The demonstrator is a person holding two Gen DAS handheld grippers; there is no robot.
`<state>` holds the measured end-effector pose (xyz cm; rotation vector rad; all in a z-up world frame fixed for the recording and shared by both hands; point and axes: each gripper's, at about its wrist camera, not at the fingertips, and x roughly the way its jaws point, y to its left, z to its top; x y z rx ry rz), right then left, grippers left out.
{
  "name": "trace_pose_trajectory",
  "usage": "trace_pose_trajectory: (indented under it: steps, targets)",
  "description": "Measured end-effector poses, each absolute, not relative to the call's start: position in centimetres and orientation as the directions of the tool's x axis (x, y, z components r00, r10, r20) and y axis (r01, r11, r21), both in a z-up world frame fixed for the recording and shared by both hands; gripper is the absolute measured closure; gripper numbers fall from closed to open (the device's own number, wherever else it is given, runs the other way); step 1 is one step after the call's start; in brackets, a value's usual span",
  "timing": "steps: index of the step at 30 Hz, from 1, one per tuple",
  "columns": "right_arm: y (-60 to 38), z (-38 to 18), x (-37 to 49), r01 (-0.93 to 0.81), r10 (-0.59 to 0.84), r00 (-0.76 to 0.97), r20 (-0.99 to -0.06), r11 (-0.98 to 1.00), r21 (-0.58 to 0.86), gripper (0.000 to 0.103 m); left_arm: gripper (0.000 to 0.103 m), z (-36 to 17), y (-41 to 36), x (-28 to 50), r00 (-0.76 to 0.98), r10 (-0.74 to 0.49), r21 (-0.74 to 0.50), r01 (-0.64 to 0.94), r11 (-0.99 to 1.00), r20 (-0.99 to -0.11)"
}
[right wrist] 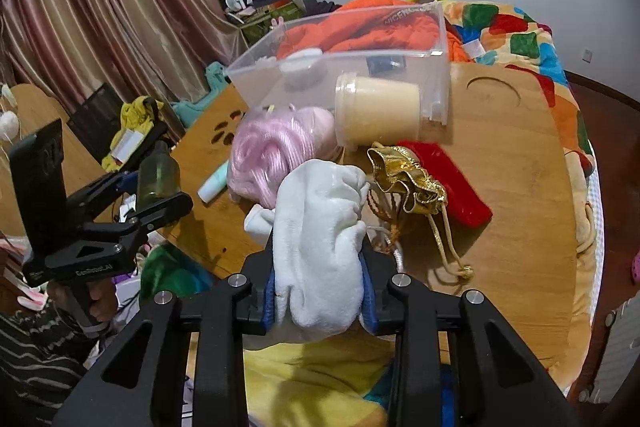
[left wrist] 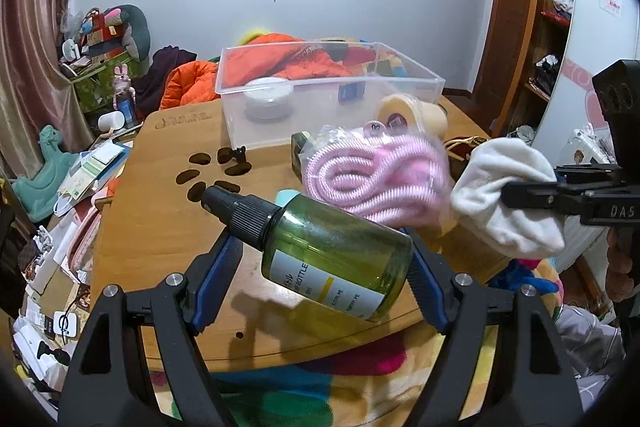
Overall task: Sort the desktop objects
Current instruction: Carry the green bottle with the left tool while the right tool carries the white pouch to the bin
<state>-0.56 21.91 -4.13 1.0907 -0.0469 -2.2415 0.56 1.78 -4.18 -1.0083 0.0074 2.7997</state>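
Left wrist: jaws clamp green bottle (left wrist: pixel 332 251), cap up-left; right jaws clamp white sock (right wrist: pixel 320 247).

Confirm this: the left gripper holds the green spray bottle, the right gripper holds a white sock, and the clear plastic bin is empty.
Not quite. The clear plastic bin is not empty: the left wrist view shows a round white container and a small blue item inside. The left gripper does hold the green spray bottle, and the right gripper the white sock.

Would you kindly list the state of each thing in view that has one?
left gripper: shut on the green spray bottle, held tilted, cap on
right gripper: shut on the white sock
clear plastic bin: open, upright
cream cup: on its side
gold drawstring pouch: lying crumpled
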Motion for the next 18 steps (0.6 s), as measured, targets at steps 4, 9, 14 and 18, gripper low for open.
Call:
trace_pose_trajectory:
  steps: [4, 9, 14, 18]
  targets:
    - [23.2, -3.3, -0.8, 0.507, -0.571, -0.477, -0.668, -0.8, 0.321, 0.074, 0.025, -3.9, 1.7, 0.5, -0.764, 0.154, -0.054, -0.154, -0.987, -0.627]
    - [23.9, -2.2, -1.0, 0.505, -0.574, -0.493, -0.654, -0.801, 0.323, 0.074, 0.025, -3.6, 1.5, 0.4, -0.77, 0.155, -0.059, -0.152, -0.987, -0.618]
    - [23.6, -0.7, -0.9, 0.529, -0.61, -0.495, -0.618, -0.776, 0.343, 0.074, 0.025, -3.1, 1.1, 0.2, -0.778, 0.157, -0.066, -0.147, -0.987, -0.609]
    - [23.0, 0.5, -1.4, 0.553, -0.638, -0.491, -0.593, -0.754, 0.354, 0.074, 0.025, -2.4, 0.8, -0.3, -0.786, 0.153, -0.067, -0.141, -0.988, -0.598]
